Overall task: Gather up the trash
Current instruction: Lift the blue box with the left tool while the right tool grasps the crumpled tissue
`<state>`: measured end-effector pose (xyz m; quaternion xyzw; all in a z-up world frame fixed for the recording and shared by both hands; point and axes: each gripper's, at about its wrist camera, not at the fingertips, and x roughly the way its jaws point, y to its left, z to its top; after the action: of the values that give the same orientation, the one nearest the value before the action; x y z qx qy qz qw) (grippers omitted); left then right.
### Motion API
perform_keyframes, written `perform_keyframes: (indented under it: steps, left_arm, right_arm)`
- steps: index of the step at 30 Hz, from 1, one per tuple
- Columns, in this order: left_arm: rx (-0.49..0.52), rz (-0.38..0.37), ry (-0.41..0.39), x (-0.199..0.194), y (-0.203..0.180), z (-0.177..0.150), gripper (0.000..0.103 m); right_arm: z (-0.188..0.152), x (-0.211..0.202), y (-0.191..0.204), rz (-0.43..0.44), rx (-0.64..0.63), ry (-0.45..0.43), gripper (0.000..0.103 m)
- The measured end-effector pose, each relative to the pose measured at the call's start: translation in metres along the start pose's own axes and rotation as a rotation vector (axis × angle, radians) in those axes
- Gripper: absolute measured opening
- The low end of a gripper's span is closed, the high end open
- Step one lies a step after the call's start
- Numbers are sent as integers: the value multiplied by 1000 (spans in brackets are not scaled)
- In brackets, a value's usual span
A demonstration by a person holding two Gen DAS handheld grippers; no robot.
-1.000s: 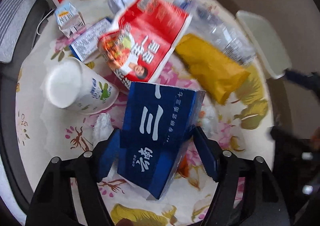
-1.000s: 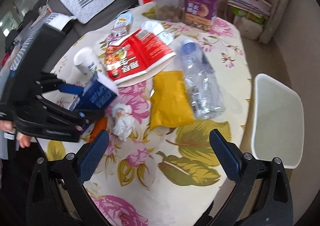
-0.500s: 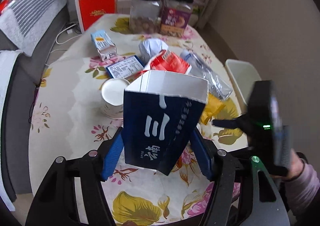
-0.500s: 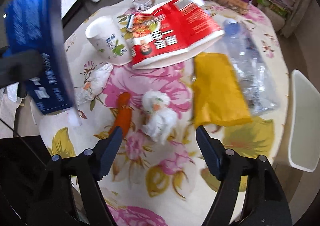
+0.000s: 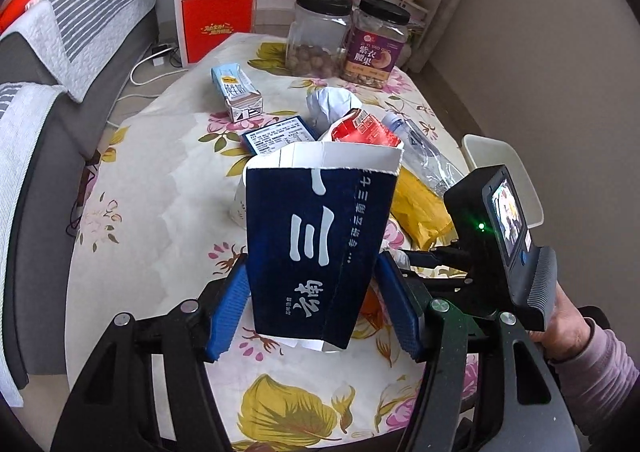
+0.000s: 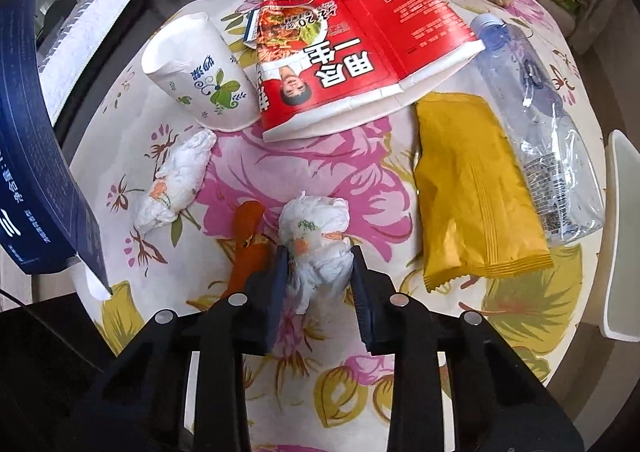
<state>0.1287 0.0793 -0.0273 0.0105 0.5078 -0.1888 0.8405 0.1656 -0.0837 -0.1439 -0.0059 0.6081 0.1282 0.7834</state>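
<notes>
Floral tablecloth [image 6: 248, 188] crowded w/ litter; white bin [image 6: 624, 236] just off its right edge. I judge the tissue wad [image 6: 316, 244] light, soft, crushable: take it across the middle. It lies beside an orange wrapper [image 6: 248, 240]. Right tongs [image 6: 318, 284] closing, wad between the pads, both pads touching it. Left tongs [image 5: 312, 308] approx. half open, gripping a blue carton [image 5: 316, 248] upright above the table.
</notes>
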Motion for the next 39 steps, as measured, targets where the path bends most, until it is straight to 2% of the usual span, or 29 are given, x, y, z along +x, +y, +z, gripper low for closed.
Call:
perform_keyframes:
  steps: [1, 3, 5, 14, 23, 28, 32, 34, 36, 38, 39]
  left_arm:
    - [-1, 1, -1, 0, 1, -1, 62]
    - [-4, 0, -4, 0, 0, -1, 61]
    - [-7, -2, -9, -2, 0, -1, 60]
    - [-52, 25, -95, -13, 2, 3, 59]
    - [-93, 82, -234, -23, -12, 12, 57]
    - [-115, 77, -297, -31, -27, 21, 54]
    - [-110, 66, -334, -35, -46, 30, 45]
    - [-77, 57, -289, -27, -55, 36, 45]
    - [-49, 101, -212, -12, -59, 40, 48]
    - [-32, 113, -104, 9, -56, 41, 73]
    - [-19, 103, -41, 23, -56, 40, 73]
  right_arm:
    - [-1, 4, 2, -2, -7, 13, 37]
    - [-2, 10, 1, -19, -1, 22, 27]
    - [-3, 6, 7, -24, -6, -10, 25]
    - [-4, -59, 12, -10, 10, -263, 25]
    - [-12, -119, -8, -95, 66, -520, 25]
    - [-20, -148, -17, -176, 97, -630, 26]
    - [-22, -168, -34, -213, 122, -688, 26]
    - [-21, -173, -44, -223, 130, -686, 26]
    - [-20, -176, -55, -232, 137, -674, 26]
    - [-18, -178, -64, -231, 136, -661, 26]
    - [-17, -178, -68, -232, 132, -655, 26]
